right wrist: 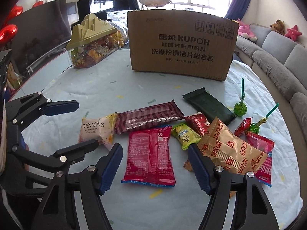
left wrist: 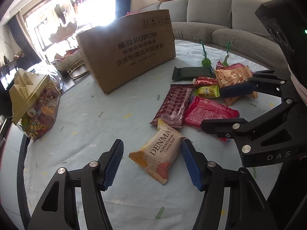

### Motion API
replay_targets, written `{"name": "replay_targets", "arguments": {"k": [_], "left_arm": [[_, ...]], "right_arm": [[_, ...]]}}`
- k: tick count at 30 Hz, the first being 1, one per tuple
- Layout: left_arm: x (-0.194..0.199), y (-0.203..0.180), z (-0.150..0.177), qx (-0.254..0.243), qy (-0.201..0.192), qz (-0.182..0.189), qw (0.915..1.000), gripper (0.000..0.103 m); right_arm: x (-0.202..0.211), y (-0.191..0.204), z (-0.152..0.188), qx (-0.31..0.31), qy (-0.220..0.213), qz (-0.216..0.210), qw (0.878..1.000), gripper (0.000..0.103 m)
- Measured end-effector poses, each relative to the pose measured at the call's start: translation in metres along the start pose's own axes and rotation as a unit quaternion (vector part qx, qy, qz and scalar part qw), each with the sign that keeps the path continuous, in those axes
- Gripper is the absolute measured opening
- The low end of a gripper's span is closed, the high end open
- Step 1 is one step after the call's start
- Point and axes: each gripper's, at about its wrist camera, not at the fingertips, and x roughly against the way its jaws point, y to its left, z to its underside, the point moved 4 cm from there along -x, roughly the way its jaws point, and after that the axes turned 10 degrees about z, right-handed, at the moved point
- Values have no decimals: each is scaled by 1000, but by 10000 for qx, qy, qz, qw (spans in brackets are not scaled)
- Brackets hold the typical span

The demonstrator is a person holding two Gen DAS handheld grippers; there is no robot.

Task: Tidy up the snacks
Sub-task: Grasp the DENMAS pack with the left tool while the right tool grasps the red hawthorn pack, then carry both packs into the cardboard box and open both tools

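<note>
A: What is the surface, and what stands around it?

B: A round table under a pale blue cloth with small confetti marks. Past both grippers stands a brown cardboard box printed KUPOH. Ahead and to the left of the left gripper is a clear candy jar with a gold mountain-shaped lid. A grey sofa curves along the right of the right gripper's view, with a red star plush on its back.

A: And the snacks?

B: The cream DENMAS Cheese Ball packet lies flat between the left gripper's 2 blue pads, which are spread; the right-hand pad is just beside the packet's edge, the other stands apart. No earlier view, so I say nothing of movement.

A: The right gripper?

B: Also spread, with the red snack bag lying between its fingers, not pinched. The orange Fortune Biscuits pack lies against its right-hand finger. Beyond are a maroon wafer bar, a dark green bar, a small yellow-green packet and 2 green lollipops.
</note>
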Motion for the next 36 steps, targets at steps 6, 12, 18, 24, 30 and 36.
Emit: {"name": "replay_targets", "arguments": {"k": [6, 12, 18, 24, 30, 36], "left_arm": [[-10, 1, -2, 64, 169, 148, 9997, 51], [-13, 9, -1, 612, 250, 362, 9972, 38], [-11, 17, 2, 1241, 141, 411, 9913, 37], [-8, 17, 4, 1547, 90, 369, 9872, 35], [7, 15, 1, 1757, -56, 179, 9843, 34], [29, 13, -6, 1824, -274, -66, 9828, 30]], "right_arm": [[-8, 0, 0, -43, 72, -151, 9999, 66], [-15, 3, 1, -59, 200, -356, 9991, 60], [-18, 5, -3, -66, 200, -463, 9987, 54], [-18, 7, -4, 1, 183, -493, 9986, 46], [-17, 7, -5, -29, 200, -639, 9978, 43], [-1, 5, -9, -83, 4, -741, 9972, 43]]}}
